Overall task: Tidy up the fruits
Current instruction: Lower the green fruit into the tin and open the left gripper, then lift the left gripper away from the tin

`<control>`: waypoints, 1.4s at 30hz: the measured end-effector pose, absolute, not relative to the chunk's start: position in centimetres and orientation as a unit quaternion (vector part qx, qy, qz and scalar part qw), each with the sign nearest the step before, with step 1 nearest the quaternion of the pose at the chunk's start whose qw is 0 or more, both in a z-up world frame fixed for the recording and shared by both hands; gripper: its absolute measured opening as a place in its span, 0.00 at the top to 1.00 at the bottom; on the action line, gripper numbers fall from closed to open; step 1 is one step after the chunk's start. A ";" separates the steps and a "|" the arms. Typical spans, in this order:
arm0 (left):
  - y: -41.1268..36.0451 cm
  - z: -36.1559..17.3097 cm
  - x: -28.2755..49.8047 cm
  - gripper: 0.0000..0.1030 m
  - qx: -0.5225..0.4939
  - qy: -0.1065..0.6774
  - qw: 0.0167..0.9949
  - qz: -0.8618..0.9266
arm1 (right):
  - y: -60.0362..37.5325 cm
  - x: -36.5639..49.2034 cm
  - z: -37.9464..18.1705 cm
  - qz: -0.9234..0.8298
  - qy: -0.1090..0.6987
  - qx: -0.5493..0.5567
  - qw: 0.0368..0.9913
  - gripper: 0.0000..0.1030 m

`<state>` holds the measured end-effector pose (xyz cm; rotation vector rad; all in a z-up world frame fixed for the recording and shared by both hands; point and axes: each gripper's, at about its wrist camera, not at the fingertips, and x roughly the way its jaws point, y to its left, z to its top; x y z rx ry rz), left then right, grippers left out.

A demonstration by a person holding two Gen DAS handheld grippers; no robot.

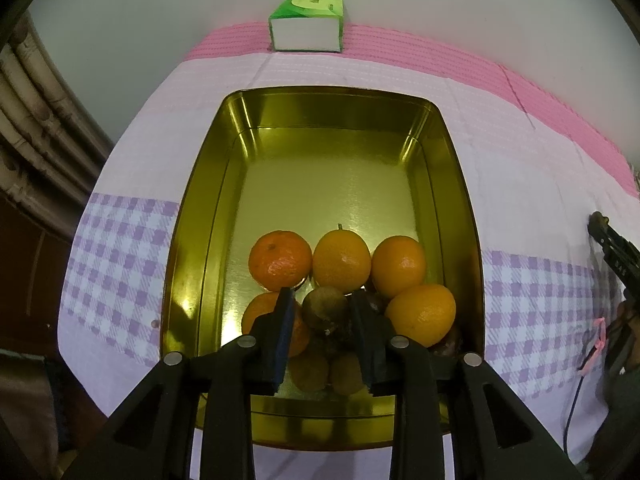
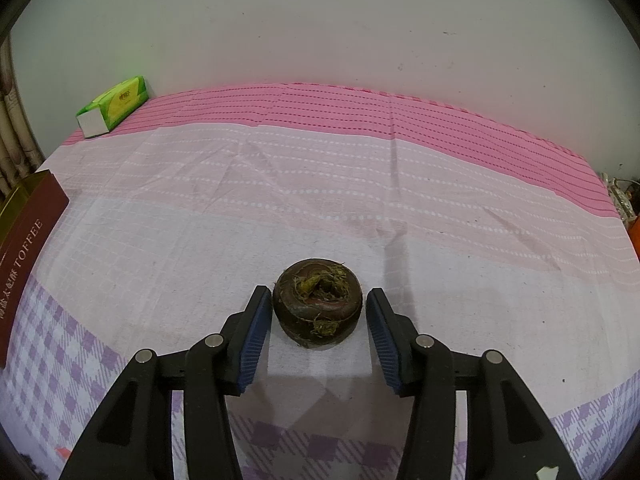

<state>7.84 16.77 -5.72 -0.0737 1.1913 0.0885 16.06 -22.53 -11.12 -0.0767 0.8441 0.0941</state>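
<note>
five round orange citrus fruits (image 1: 280,260) lie in the one rectangular gold metal tin (image 1: 192,248): three in a row and two nearer the camera, one of these partly hidden. three small fuzzy brown fruits (image 1: 324,306) show among them in the left wrist view, and at least one dark purplish round fruit (image 1: 446,346) sits half hidden at the tin's near right corner. one dark brown flattened round fruit with dry green fibres on top (image 2: 318,302) lies on the one pink, white and lilac checked cloth (image 2: 320,184). one green and white rectangular carton (image 2: 114,106) stands at the far edge.
</note>
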 end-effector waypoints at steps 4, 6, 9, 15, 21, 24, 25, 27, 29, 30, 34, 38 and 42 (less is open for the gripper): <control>17.0 -4.9 7.6 0.65 -0.035 0.551 0.832 0.045 | -22.6 16.1 -11.1 0.046 0.409 -0.038 0.910 0.55; 17.0 -4.2 7.4 0.65 -0.034 0.538 0.841 0.048 | -22.6 16.1 -11.1 0.046 0.409 -0.037 0.910 0.55; 17.1 -2.7 7.0 0.60 -0.036 0.509 0.858 0.053 | -22.7 16.1 -11.1 0.046 0.409 -0.037 0.910 0.55; 17.5 -0.5 6.2 0.46 -0.038 0.464 0.882 0.073 | -22.7 16.2 -11.1 0.046 0.410 -0.037 0.910 0.55; 17.2 0.6 5.8 0.44 -0.024 0.450 0.888 0.093 | -22.7 16.2 -11.1 0.046 0.410 -0.037 0.910 0.55; 17.2 1.0 5.3 0.41 -0.023 0.449 0.889 0.093 | -22.6 16.1 -11.1 0.046 0.410 -0.038 0.910 0.55; 17.3 1.2 5.0 0.40 -0.022 0.448 0.889 0.094 | -22.7 16.2 -11.1 0.046 0.410 -0.038 0.910 0.55; 17.2 1.3 4.6 0.36 -0.017 0.447 0.889 0.097 | -22.7 16.1 -11.1 0.046 0.410 -0.036 0.910 0.55; 17.2 1.5 4.0 0.35 -0.011 0.448 0.888 0.098 | -22.9 16.1 -11.1 0.046 0.410 -0.033 0.910 0.54; 17.3 1.6 3.8 0.34 -0.011 0.449 0.888 0.097 | -23.0 16.1 -11.1 0.046 0.410 -0.033 0.910 0.54; 17.7 1.9 2.9 0.34 -0.017 0.452 0.887 0.092 | -23.0 16.0 -11.1 0.045 0.411 -0.031 0.910 0.54; 17.9 2.1 2.1 0.27 -0.014 0.452 0.886 0.101 | -23.0 15.9 -11.0 0.046 0.411 -0.031 0.910 0.54; 18.2 2.1 1.6 0.24 -0.014 0.451 0.886 0.107 | -22.9 15.9 -11.0 0.049 0.410 -0.030 0.910 0.56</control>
